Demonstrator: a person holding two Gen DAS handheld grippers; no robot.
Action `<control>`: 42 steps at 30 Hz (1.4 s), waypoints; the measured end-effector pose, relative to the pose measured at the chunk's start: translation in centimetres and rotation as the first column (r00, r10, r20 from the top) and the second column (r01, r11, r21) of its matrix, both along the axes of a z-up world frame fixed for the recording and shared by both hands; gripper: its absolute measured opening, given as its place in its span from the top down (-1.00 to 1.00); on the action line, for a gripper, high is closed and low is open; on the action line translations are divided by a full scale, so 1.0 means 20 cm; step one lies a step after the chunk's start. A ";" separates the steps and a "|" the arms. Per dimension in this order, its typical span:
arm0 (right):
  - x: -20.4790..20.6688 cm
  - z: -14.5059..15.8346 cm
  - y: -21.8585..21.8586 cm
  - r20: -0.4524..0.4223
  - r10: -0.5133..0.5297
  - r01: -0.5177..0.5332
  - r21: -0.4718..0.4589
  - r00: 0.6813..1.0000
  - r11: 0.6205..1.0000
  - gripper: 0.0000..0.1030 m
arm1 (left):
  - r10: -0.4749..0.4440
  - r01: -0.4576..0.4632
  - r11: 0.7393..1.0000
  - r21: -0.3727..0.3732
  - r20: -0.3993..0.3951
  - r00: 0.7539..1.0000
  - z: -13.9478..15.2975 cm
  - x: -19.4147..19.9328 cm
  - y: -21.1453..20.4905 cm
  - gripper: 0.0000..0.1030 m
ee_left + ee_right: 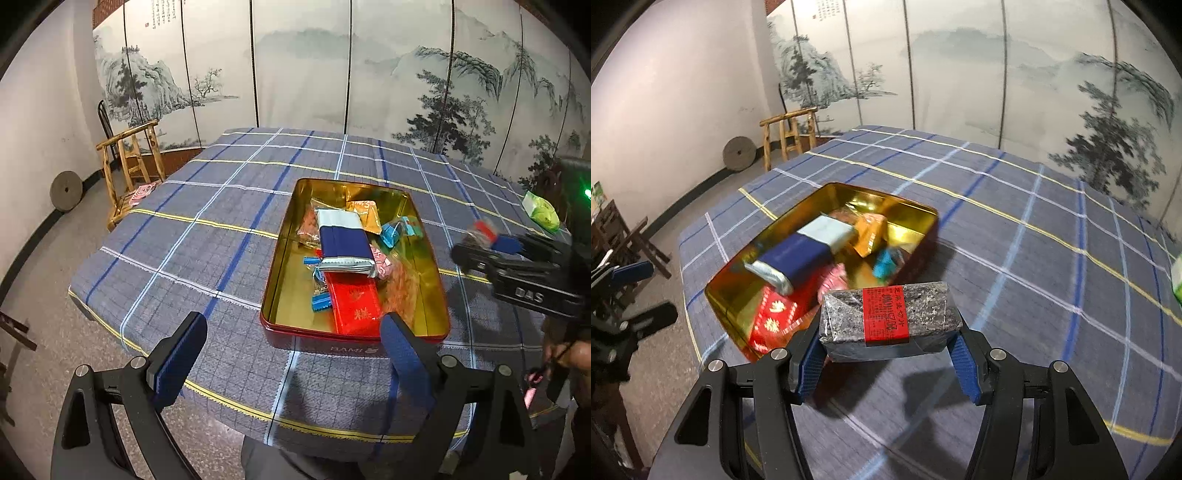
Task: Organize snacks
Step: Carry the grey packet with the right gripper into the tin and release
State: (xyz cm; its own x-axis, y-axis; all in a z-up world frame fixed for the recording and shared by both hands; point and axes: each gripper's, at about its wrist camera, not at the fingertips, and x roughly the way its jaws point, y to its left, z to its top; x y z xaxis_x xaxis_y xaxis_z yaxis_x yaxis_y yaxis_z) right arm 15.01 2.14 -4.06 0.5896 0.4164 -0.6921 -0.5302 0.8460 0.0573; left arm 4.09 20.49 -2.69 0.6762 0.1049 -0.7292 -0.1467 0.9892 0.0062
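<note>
A red tin with a gold inside [436, 284] [916, 210] lies on the checked tablecloth and holds several snacks: a blue and silver bar [343, 240] [798, 258], a red packet [354, 304] [772, 314], an orange packet [365, 214] [871, 232] and small blue-wrapped sweets [389, 234]. My right gripper [888, 354] is shut on a grey speckled packet with a red label [886, 317], held above the cloth just right of the tin; it shows blurred [480, 232] in the left wrist view. My left gripper [291, 354] stands open before the tin's near edge, nothing between its fingers.
A green and white packet [541, 210] lies on the cloth at the far right. A wooden chair [133, 166] stands off the table's far left corner, a round stone disc [66, 190] leans on the wall, and a painted folding screen [332, 74] stands behind.
</note>
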 end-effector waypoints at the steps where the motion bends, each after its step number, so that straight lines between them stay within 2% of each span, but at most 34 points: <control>1: 0.01 0.00 0.02 -0.002 0.006 -0.006 -0.003 1.000 1.000 -0.18 | 0.000 0.000 1.000 0.000 0.000 1.000 0.00 0.00 0.00 -0.80; 8: 0.14 -0.03 0.17 -0.030 0.018 -0.019 -0.027 0.999 0.999 -0.18 | -0.005 0.005 1.000 -0.001 0.009 1.000 -0.01 0.02 0.02 -0.80; 16: 0.24 -0.09 0.31 -0.043 0.031 -0.036 -0.098 0.999 0.995 -0.18 | -0.023 0.023 1.000 -0.006 -0.007 1.000 -0.04 0.05 0.03 -0.80; 24: 0.28 -0.11 0.38 -0.026 0.037 -0.040 -0.155 0.999 0.987 -0.18 | -0.015 0.015 1.000 -0.003 0.004 1.000 -0.05 0.07 0.06 -0.80; 35: 0.28 -0.06 0.43 0.010 0.050 -0.048 -0.163 0.999 0.985 -0.18 | -0.011 0.011 1.000 0.028 0.007 1.000 -0.07 0.08 0.06 -0.81; 42: 0.15 0.05 0.42 0.069 0.060 -0.053 -0.099 0.996 0.994 -0.19 | -0.003 0.002 0.999 0.036 0.028 1.000 -0.05 0.06 0.06 -0.81</control>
